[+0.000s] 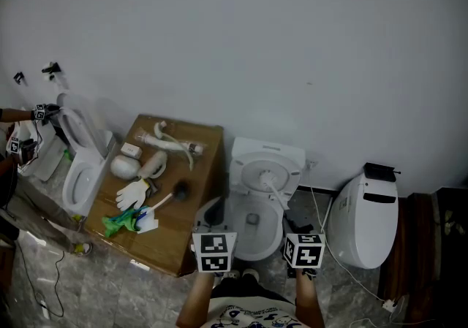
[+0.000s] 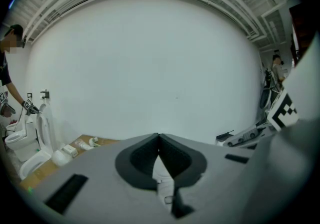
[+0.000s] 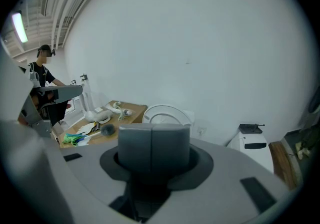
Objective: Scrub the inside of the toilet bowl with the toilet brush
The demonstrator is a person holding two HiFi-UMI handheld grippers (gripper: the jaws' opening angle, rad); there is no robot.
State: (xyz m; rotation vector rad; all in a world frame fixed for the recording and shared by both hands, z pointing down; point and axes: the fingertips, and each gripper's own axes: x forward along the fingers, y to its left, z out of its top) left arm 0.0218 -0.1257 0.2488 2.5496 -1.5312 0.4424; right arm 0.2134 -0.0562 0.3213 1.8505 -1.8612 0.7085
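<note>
Looking down past both tools, the biggest thing I see is the plain white wall (image 1: 256, 42), which fills the whole upper half of the head view. Below it, left of centre, stands the wooden table (image 1: 201, 166). Just to its right, at bottom centre, is the toilet with its lid up and the toilet bowl (image 1: 241, 245) open towards me.

My left gripper (image 2: 159, 137) has its jaws meeting at the tips with nothing between them. My right gripper (image 3: 151, 129) has its two pads flat together, and it too holds nothing. In the head view both sit at the bottom centre, on either side of the bowl's near rim.

The toilet brush (image 1: 170, 196) is not in the bowl. It lies on the table, slanted, with its dark bristle head to the upper right and its thin white handle running down to the lower left. A pair of pale rubber gloves (image 1: 133, 193) lies just beside it.

A brush lying flat and two empty tools would fit a scrub that is still to come. They would equally fit a brush laid back once the scrub was over, and I can't tell which this is.

In my judgement the handle is the only sensible place to grip the brush (the bristles would just squash and slip). The jaws should cross the handle squarely, away from the gloves. The raised lid leaves the bowl's inside free to reach from above.
</note>
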